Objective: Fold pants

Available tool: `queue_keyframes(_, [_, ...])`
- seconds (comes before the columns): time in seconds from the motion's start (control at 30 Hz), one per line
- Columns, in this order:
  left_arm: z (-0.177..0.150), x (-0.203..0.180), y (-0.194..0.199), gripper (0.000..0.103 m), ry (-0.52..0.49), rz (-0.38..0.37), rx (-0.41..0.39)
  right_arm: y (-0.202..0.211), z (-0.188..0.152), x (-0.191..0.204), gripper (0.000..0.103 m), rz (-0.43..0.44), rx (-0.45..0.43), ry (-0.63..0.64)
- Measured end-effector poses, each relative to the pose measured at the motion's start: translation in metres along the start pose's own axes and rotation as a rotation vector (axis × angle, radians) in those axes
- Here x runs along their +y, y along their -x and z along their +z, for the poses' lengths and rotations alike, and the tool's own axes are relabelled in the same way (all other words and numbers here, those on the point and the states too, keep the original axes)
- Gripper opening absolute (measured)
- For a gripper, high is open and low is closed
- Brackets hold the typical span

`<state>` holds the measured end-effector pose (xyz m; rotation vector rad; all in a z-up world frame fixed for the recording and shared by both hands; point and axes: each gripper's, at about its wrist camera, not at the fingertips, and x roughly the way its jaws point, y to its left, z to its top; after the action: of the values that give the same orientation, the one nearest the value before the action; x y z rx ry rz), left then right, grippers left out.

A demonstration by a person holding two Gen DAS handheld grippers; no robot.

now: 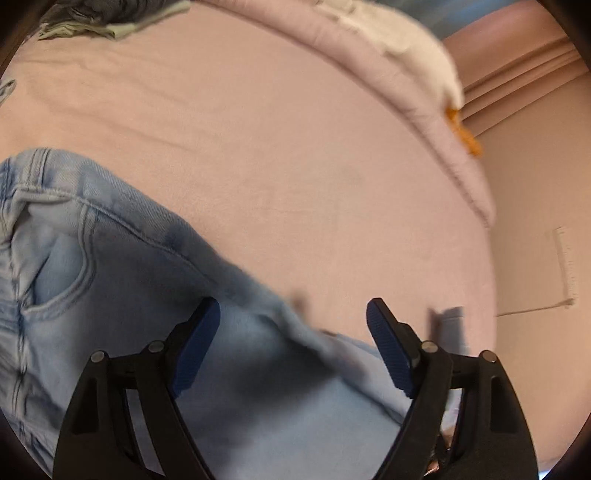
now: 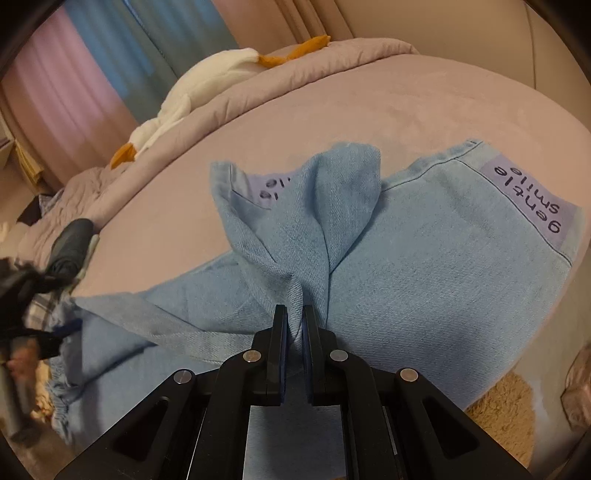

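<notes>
Light blue denim pants point(image 2: 424, 258) lie spread on a pink bed point(image 2: 369, 107), a purple "gentle smile" label point(image 2: 532, 199) at the leg hem. My right gripper point(image 2: 294, 314) is shut on a bunched fold of the pants and lifts it into a peak. In the left wrist view the waist and pocket end of the pants point(image 1: 110, 266) lies at the lower left. My left gripper point(image 1: 293, 317) is open, its blue pads spread just above the denim, holding nothing. The left gripper also shows blurred at the left edge of the right wrist view point(image 2: 33, 302).
A white plush goose point(image 2: 199, 88) with orange feet lies on the rolled pink duvet point(image 2: 332, 55) at the far side of the bed. Dark folded clothes point(image 1: 107, 18) sit at the far corner. A beige rug point(image 2: 506, 410) lies on the floor beside the bed.
</notes>
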<state>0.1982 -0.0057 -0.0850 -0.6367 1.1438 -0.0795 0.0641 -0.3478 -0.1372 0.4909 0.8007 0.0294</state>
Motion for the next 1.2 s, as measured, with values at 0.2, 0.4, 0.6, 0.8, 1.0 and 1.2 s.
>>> queue_keyframes(0.2, [-0.017,0.010,0.024,0.007,-0.028,-0.049,-0.034,0.006,0.004,-0.006,0.007,0.011,0.005,0.026])
queue_keyframes(0.4, [-0.088,0.018,0.119,0.007,-0.178,-0.223,-0.167,0.062,0.022,0.005,0.007,-0.065,-0.148,0.160])
queue_keyframes(0.6, [-0.151,0.071,0.106,0.008,-0.139,-0.149,-0.039,0.035,-0.012,0.001,0.007,-0.157,0.044,0.229])
queue_keyframes(0.8, [-0.155,0.084,0.109,0.026,-0.103,-0.117,-0.050,0.026,-0.005,0.004,0.038,-0.199,0.111,0.236])
queue_keyframes(1.0, [-0.141,0.087,0.146,0.070,-0.096,-0.030,-0.241,0.023,0.023,0.038,0.067,-0.188,0.021,0.365])
queue_keyframes(1.2, [-0.113,0.109,0.131,0.072,0.010,-0.004,-0.252,-0.024,0.046,0.062,0.067,-0.275,0.031,0.413])
